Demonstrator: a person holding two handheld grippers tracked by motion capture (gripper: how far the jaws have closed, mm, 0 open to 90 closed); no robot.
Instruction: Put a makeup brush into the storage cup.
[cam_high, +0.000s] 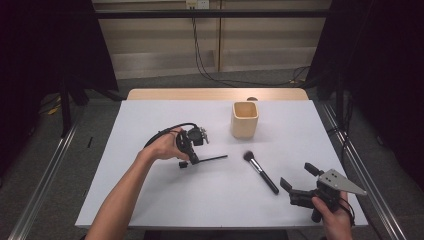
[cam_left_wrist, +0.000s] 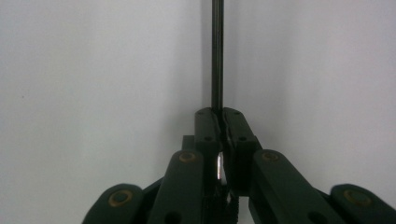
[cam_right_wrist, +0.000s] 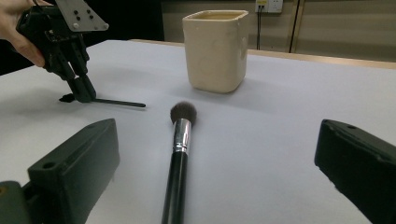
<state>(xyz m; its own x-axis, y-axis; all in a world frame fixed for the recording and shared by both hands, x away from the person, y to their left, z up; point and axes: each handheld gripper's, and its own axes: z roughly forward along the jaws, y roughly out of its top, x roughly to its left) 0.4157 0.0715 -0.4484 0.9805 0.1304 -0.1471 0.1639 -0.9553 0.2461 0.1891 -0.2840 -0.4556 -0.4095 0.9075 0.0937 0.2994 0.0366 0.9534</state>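
Note:
My left gripper (cam_high: 192, 159) points down at the white table and is shut on one end of a thin black stick (cam_high: 211, 159), which lies flat and runs to the right. In the left gripper view the two jaws meet around that stick (cam_left_wrist: 217, 56). A black-handled makeup brush (cam_high: 261, 172) with a dark bristle head lies loose on the table to the right of the stick. My right gripper (cam_high: 297, 175) rests low near the front right corner, open, with the brush (cam_right_wrist: 180, 140) lying ahead between its jaws and untouched. The left gripper (cam_right_wrist: 82, 93) and its stick (cam_right_wrist: 119, 102) also show far left in the right gripper view.
A cream square cup (cam_high: 245, 120) stands upright behind the brush, towards the table's far edge; it also appears in the right gripper view (cam_right_wrist: 217, 49). The white table top (cam_high: 150, 200) ends in a wooden strip at the back. Metal rails run along the floor on both sides.

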